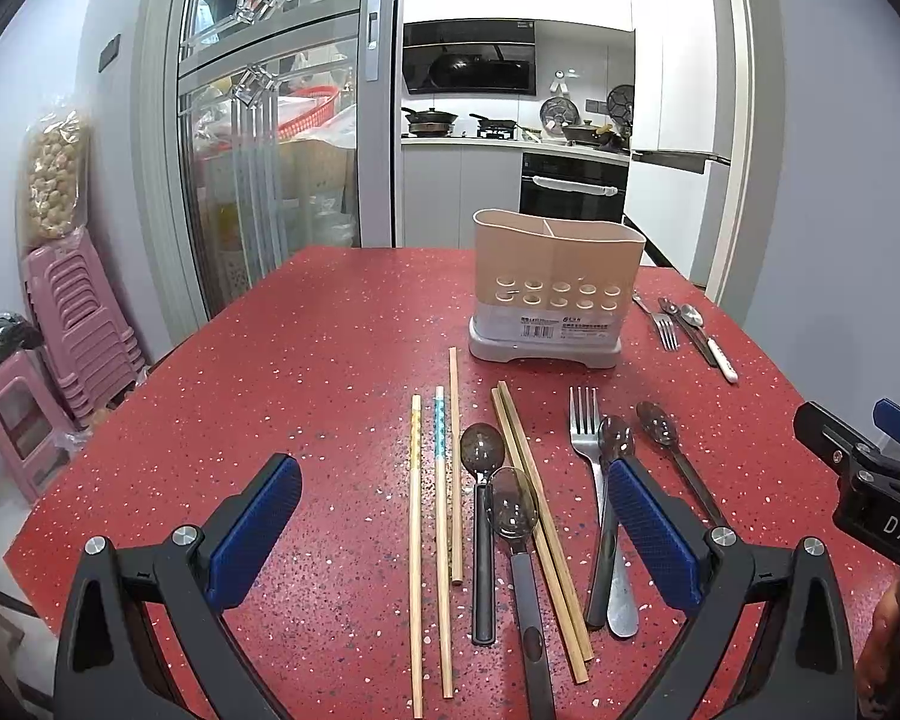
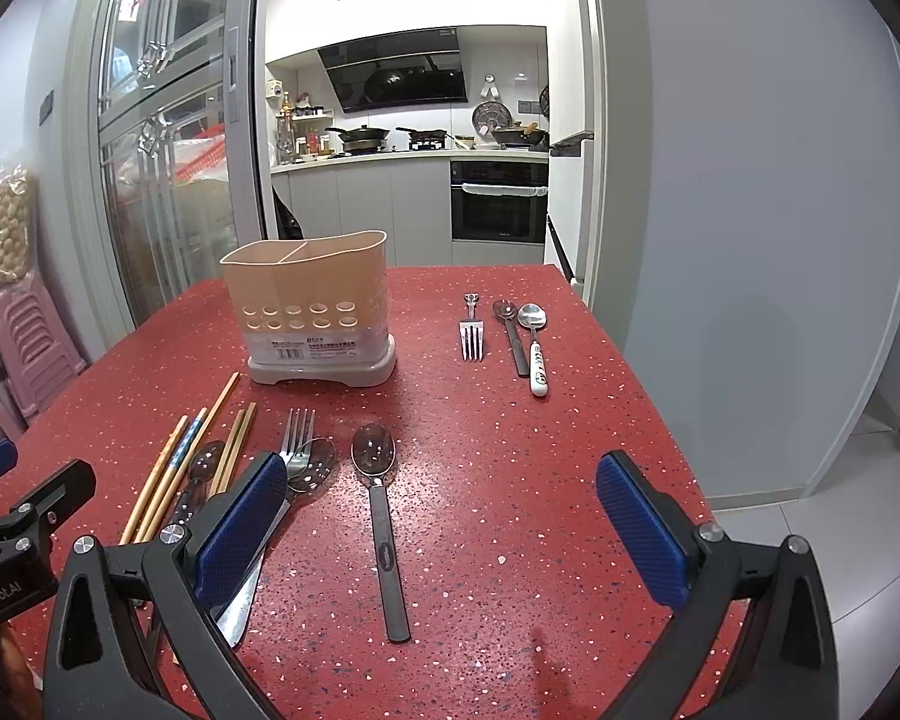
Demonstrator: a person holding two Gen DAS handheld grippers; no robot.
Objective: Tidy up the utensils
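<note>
A beige two-compartment utensil holder (image 1: 558, 282) (image 2: 312, 306) stands empty on the red table (image 1: 306, 360). In front of it lie several wooden chopsticks (image 1: 444, 516) (image 2: 168, 480), dark plastic spoons (image 1: 483, 510), a steel fork (image 1: 588, 438) (image 2: 297, 432) and one dark spoon apart (image 1: 672, 456) (image 2: 384, 516). A small fork (image 2: 471, 333), a dark spoon (image 2: 512, 336) and a white-handled spoon (image 2: 536, 348) lie at the far right. My left gripper (image 1: 450, 516) is open above the chopsticks and spoons. My right gripper (image 2: 444, 510) is open above the lone dark spoon. Both hold nothing.
Pink plastic stools (image 1: 72, 324) are stacked left of the table by a glass sliding door (image 1: 270, 138). The kitchen doorway (image 1: 510, 120) lies behind the table. The table's right edge (image 2: 642, 372) drops to a tiled floor.
</note>
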